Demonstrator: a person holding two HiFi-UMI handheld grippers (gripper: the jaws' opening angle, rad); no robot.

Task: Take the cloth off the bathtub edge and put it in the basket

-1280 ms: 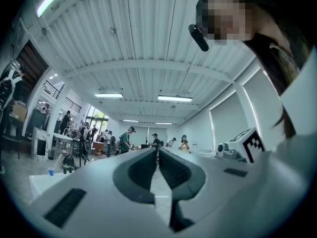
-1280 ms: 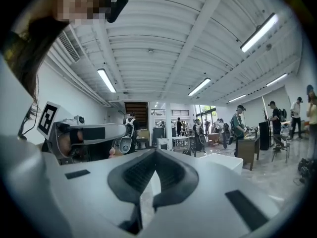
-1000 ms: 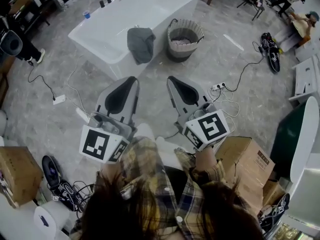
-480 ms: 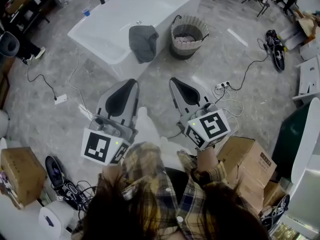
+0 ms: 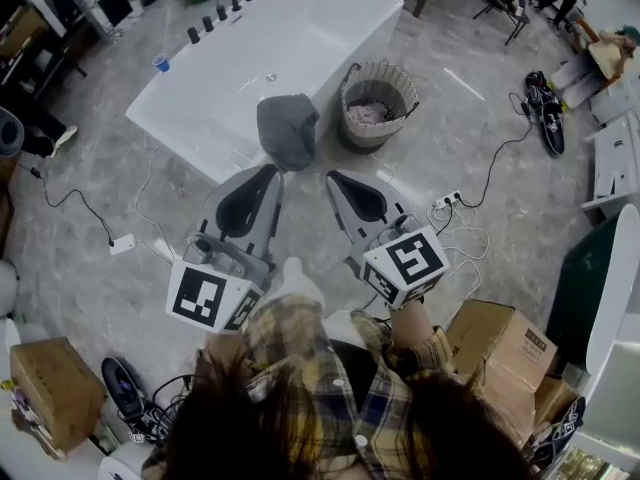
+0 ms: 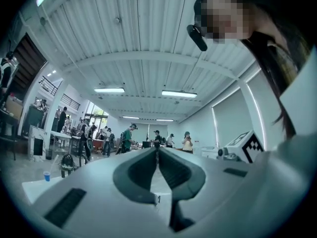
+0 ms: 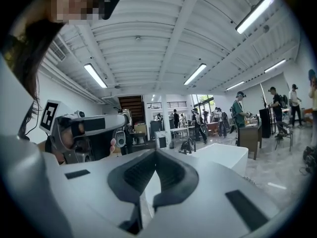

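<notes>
Compared with a second before, both claws have been brought forward to the bathtub [image 5: 225, 63]. The gap seen earlier between the tips and the cloth [image 5: 288, 128] has nearly gone. The jaws are closed as they were, with nothing held.

The left claw [image 5: 273, 171] is pressed shut, its black pads meeting along one line, and it is empty. The right claw [image 5: 331, 176] is likewise shut and empty. The cloth is draped over the tub's near edge, just ahead of the left claw's tip and slightly left of the right claw's tip. The basket [image 5: 347, 88] stands on the floor [image 5: 470, 138] beside the tub, ahead of the right claw and near the cloth.

Two claws, two marker cubes, one cloth, one bathtub, one basket and one blue cup [image 5: 161, 63] on the tub's far rim can be counted.

The claws are made of pale grey shells tapering to points, with dark ribbed pads. The cloth is grey, soft and crumpled. The tub is white, glossy and rectangular with rounded corners. The basket is round, with ribbed sides and a pale rim. The floor is of grey marbled stone.
</notes>
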